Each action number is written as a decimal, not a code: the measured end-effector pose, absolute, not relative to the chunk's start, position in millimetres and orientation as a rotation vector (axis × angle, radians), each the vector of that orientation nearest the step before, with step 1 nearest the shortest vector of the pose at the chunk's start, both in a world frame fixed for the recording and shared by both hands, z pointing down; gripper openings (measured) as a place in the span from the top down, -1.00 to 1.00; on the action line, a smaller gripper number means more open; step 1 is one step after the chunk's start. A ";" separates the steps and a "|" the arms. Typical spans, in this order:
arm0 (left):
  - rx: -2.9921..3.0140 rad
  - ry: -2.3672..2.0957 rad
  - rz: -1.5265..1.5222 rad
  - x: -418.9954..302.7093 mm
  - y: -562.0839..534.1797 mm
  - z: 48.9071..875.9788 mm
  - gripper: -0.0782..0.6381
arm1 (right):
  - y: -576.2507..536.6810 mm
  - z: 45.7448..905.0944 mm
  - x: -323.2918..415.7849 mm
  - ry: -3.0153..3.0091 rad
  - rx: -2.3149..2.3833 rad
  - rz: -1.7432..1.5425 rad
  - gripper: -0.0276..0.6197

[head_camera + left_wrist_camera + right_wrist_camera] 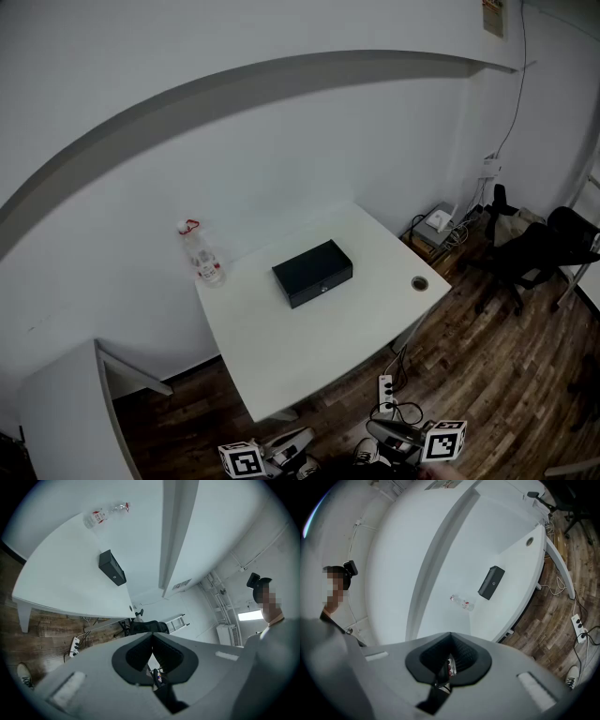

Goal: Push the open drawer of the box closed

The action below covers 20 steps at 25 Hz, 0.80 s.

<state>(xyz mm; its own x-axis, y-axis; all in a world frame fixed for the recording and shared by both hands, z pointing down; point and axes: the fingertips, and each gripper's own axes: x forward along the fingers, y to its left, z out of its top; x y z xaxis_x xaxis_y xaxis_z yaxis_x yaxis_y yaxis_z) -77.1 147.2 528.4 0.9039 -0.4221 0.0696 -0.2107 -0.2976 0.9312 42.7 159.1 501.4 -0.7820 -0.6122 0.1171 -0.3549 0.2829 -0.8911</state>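
Note:
A small black box [312, 272] lies in the middle of the white table [309, 352]; its front face carries a small silver fitting, and no drawer visibly sticks out at this distance. The box also shows in the left gripper view [112, 567] and the right gripper view [491, 582], far from both grippers. My left gripper [281, 452] and right gripper [394, 436] hang low at the near edge of the head view, off the table. The left gripper's [151, 634] jaws meet with nothing between them. So do the right gripper's [450, 633].
A clear plastic bottle [202, 253] with a red label stands at the table's back left corner. A cable hole [419, 282] sits at the right corner. On the wooden floor lie a power strip [386, 394] and cables. A black office chair [525, 253] stands right.

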 end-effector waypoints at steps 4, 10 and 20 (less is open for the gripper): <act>1.869 -0.468 -0.242 -80.8 147.9 531.1 0.78 | 161.8 501.3 41.5 2.304 -0.898 -1.502 0.91; 1.876 -0.459 -0.224 -79.5 148.7 529.0 0.78 | 164.1 501.3 40.6 2.298 -0.910 -1.497 0.91; 1.868 -0.446 -0.225 -78.1 153.2 530.0 0.78 | 164.3 501.4 39.4 2.295 -0.920 -1.496 0.91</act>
<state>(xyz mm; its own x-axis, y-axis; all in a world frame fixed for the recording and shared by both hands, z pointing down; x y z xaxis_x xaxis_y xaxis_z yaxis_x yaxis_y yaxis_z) -78.1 153.2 530.0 0.9095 -0.4107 0.0635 -0.1934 -0.2830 0.9394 39.4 164.3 501.4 -0.7688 -0.6269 0.1265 -0.3688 0.2731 -0.8885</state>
